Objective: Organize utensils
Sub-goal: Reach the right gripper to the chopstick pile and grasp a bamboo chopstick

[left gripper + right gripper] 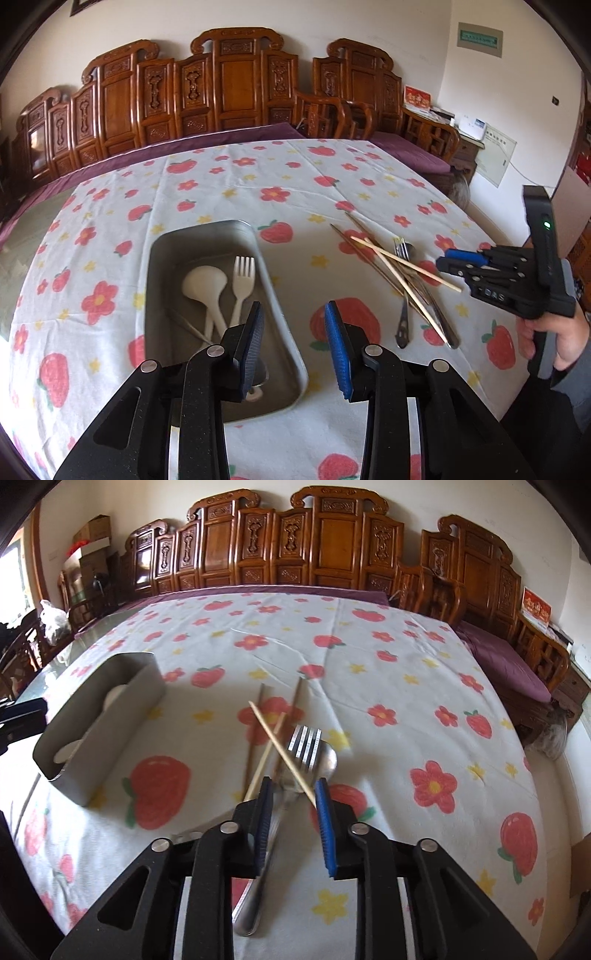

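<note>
A grey metal tray (277,295) lies on the strawberry tablecloth and holds a white spoon (205,286), a white fork (243,280) and a thin metal piece. My left gripper (294,314) is open and empty, above the tray's near right rim. To the right lies a pile of chopsticks (391,264), a metal fork (400,251) and a metal spoon. In the right wrist view my right gripper (293,792) is open just above that pile: the metal fork (304,746), metal spoon (327,762) and chopsticks (273,738) lie between and ahead of its fingers. The tray (122,698) stands at the left.
The tablecloth (406,672) covers a large table. Carved wooden benches with purple cushions (498,653) stand behind and to the right. The right gripper and the hand holding it show at the right edge of the left wrist view (450,260).
</note>
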The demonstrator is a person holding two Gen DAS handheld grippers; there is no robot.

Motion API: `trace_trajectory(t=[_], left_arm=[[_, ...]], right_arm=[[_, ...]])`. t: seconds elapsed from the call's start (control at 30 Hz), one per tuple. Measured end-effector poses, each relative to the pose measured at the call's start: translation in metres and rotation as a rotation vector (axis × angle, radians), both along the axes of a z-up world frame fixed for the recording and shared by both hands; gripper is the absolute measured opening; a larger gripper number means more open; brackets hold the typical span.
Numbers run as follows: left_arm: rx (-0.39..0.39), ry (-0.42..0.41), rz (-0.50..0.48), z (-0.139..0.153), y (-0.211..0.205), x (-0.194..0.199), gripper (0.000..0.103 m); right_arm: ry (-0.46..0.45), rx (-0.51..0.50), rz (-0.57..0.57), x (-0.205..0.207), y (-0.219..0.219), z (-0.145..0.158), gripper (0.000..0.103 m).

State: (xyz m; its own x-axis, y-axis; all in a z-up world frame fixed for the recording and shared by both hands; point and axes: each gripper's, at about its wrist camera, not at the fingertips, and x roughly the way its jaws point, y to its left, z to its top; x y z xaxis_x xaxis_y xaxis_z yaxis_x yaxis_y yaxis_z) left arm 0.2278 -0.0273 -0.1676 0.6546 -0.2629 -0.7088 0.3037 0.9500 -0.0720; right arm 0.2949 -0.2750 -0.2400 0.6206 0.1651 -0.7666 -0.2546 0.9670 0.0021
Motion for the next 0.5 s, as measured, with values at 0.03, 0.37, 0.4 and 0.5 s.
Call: trace_trajectory(t=[0.03,0.37,0.4,0.5], left_arm=[[0.002,0.002,-0.007,-0.002,-0.004,-0.001,0.032],[0.002,0.017,-0.021,-0.013,-0.023,-0.007,0.032],[0.003,0.017,-0.019,-0.013,-0.024,-0.007,0.032],[0.005,0.015,-0.016,-0.014,-0.027,-0.008,0.032]], right_arm=[[0.008,0.003,-0.007,0.002,-0.003,-0.004,0.027],[0.125,0.014,-0.001,0.018,-0.012,-0.040,0.027],[0.123,0.012,0.005,0.017,-0.012,-0.040,0.027],[0.132,0.028,0.022,0.013,-0.011,-0.040,0.015]])
